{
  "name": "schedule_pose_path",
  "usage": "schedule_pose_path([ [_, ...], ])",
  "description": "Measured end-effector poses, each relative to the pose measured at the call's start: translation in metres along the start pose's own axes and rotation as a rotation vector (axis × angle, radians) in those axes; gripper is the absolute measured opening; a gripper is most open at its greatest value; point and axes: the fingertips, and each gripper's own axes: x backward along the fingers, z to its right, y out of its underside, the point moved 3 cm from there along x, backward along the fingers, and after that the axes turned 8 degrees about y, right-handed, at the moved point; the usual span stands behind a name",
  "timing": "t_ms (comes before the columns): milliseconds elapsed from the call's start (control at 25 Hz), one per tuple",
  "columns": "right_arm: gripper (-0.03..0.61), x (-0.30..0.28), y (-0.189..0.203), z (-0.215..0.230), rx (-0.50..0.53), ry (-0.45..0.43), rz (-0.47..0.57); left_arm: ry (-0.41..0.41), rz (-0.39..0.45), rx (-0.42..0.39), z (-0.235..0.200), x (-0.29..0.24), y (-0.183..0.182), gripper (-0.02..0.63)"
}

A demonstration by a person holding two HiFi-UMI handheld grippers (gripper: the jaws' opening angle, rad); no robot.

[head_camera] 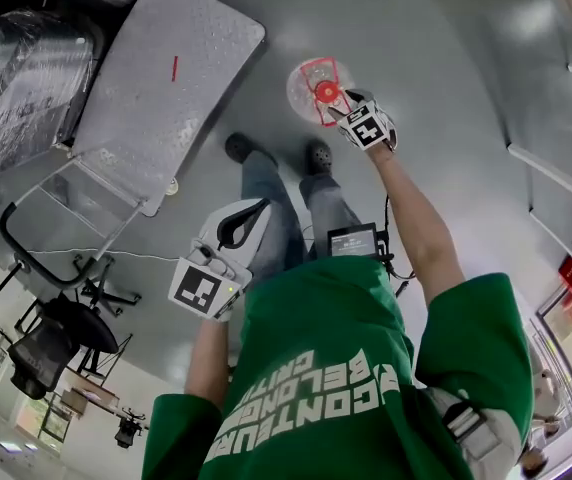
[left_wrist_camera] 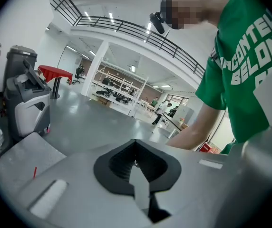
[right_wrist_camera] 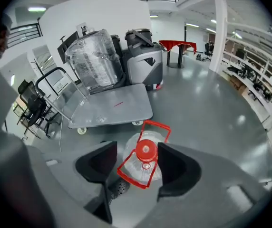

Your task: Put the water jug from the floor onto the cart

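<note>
The right tool [right_wrist_camera: 136, 156] is open, its jaws flanking the red cap [right_wrist_camera: 146, 149] of the water jug [right_wrist_camera: 137, 172] without pressing it. The jug stands upright on the floor [right_wrist_camera: 212, 113], near the platform cart [right_wrist_camera: 112, 109]. I'd go lower, centre on the neck under the cap, then close squarely. The left tool [left_wrist_camera: 136, 161] is closed and empty.

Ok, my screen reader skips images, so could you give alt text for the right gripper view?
The right claw, jaws apart, hangs over a clear water jug with a red cap and red handle, upright on the grey floor. A platform cart stands beyond it.
</note>
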Motion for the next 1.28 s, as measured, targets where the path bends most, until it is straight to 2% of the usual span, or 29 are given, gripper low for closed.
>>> schedule_pose_path([
  [240, 0.273, -0.045, 0.009, -0.002, -0.033, 0.031, -0.060, 0.035, -0.031, 0.020, -0.012, 0.005, 0.013, 0.009],
  [400, 0.273, -0.080, 0.024, 0.004, -0.052, 0.044, -0.140, 0.035, -0.059, 0.061, -0.023, 0.007, 0.025, 0.009],
  [640, 0.293, -0.111, 0.033, 0.014, -0.031, 0.068, -0.204, 0.027, -0.101, 0.082, -0.042, 0.013, 0.036, 0.009],
  [800, 0.301, -0.125, 0.029, 0.012, -0.015, 0.069, -0.202, 0.034, -0.117, 0.090, -0.047, 0.015, 0.043, 0.009],
  [920, 0.299, -0.133, 0.034, 0.015, -0.004, 0.108, -0.249, 0.049, -0.113, 0.084, -0.048, 0.014, 0.045, 0.009],
  [1080, 0.299, -0.138, 0.036, 0.018, -0.009, 0.137, -0.250, 0.056, -0.106, 0.072, -0.050, 0.018, 0.047, 0.009],
  [1200, 0.300, -0.135, 0.045, 0.010, -0.001, 0.143, -0.320, 0.058, -0.142, 0.050, -0.056, 0.020, 0.051, 0.009],
  [1280, 0.301, -0.129, 0.050, 0.002, 0.003, 0.145, -0.343, 0.068, -0.124, 0.027, -0.061, 0.019, 0.047, 0.009],
])
